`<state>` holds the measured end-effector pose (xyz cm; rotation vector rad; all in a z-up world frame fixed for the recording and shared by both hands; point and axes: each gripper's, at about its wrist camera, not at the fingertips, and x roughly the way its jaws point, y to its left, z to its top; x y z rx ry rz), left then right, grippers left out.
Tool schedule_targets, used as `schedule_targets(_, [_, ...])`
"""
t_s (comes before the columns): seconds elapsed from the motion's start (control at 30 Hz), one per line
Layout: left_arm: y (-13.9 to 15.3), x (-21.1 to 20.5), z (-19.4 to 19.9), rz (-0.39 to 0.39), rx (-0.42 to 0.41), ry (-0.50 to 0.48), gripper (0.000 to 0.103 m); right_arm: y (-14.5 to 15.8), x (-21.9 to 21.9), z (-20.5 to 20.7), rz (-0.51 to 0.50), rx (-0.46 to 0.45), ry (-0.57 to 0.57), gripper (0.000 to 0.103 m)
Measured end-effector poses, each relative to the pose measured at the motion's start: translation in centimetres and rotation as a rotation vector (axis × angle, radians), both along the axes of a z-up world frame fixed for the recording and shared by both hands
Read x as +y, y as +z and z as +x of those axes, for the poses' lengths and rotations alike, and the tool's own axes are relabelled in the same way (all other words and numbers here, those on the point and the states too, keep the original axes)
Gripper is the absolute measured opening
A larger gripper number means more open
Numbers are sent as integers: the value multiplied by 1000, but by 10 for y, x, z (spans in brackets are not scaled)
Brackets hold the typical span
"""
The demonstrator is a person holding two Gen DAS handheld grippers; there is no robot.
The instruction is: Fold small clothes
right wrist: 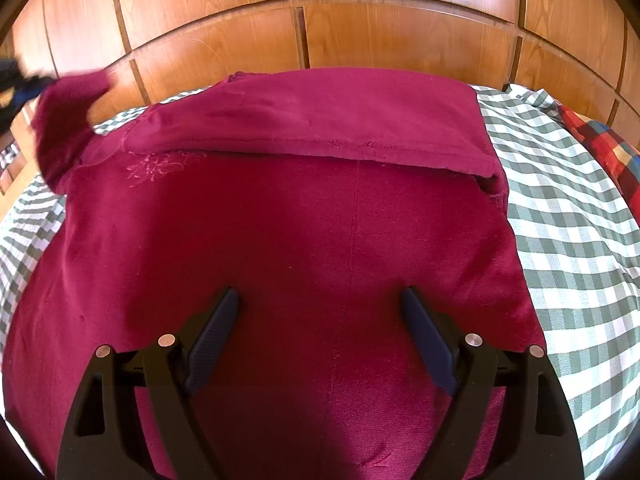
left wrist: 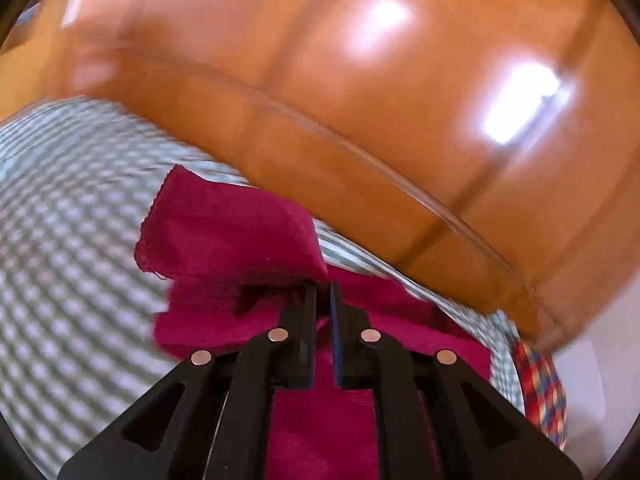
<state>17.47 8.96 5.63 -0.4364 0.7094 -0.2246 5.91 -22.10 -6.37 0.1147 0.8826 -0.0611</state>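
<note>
A magenta garment lies spread on a green-and-white checked bedsheet. Its far part is folded over toward me, with a hem edge across the middle. My right gripper is open and empty, hovering over the near part of the garment. My left gripper is shut on a corner of the magenta garment and holds it lifted above the sheet. That lifted corner and the left gripper show blurred at the far left of the right wrist view.
A wooden panelled wardrobe stands close behind the bed. A red, blue and yellow checked cloth lies at the right edge of the bed, also in the left wrist view.
</note>
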Motion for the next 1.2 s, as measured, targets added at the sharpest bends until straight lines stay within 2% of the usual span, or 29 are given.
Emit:
schedule_targets(0.07, [2, -42, 3, 47, -6, -89, 5, 0, 0, 0, 4, -1, -1, 83])
schedule_targets(0.13, [-5, -93, 5, 114, 0, -232, 12, 0, 0, 0, 6, -2, -2, 83])
schedule_targets(0.17, [-11, -110, 4, 139, 5, -274, 29, 1, -1, 0, 8, -3, -2, 83])
schedule_targets(0.2, [-16, -123, 2, 165, 13, -296, 55, 1, -1, 0, 11, -4, -2, 83])
schedule_targets(0.23, [-22, -132, -1, 187, 17, -302, 60, 1, -1, 0, 15, -5, -1, 83])
schedule_targets(0.33, [-33, -127, -16, 170, 34, -308, 59, 1, -1, 2, 24, -1, 4, 86])
schedule_targets(0.47, [-52, -94, -32, 144, 76, -246, 58, 8, -6, 5, 69, 24, 9, 86])
schedule_targets(0.53, [-67, -69, -39, 129, 113, -193, 58, 19, -14, 10, 152, 23, -3, 80])
schedule_targets(0.57, [-74, -60, -40, 125, 129, -171, 58, 28, -19, 14, 221, 7, -4, 74])
schedule_targets(0.67, [-96, -43, -45, 127, 175, -128, 55, 53, -28, 33, 354, -48, -20, 69])
schedule_targets(0.7, [-102, -41, -46, 126, 186, -118, 54, 60, -29, 42, 364, -58, -21, 67])
schedule_targets(0.83, [-113, -30, -48, 107, 192, -97, 54, 68, -31, 96, 357, -34, -45, 60])
schedule_targets(0.97, [-119, -25, -43, 120, 186, -68, 54, 39, -22, 152, 326, 121, -54, 50])
schedule_targets(1.0, [-122, -23, -42, 116, 194, -62, 54, 30, -16, 163, 307, 167, -35, 44])
schedule_targets(1.03, [-126, -20, -40, 102, 204, -55, 54, 28, -10, 166, 266, 174, -22, 40])
schedule_targets(1.1, [-131, -18, -40, 91, 206, -46, 54, 38, 6, 166, 177, 162, 30, 7])
schedule_targets(1.2, [-131, -15, -40, 85, 205, -53, 54, 85, 15, 151, 148, 25, 89, 7])
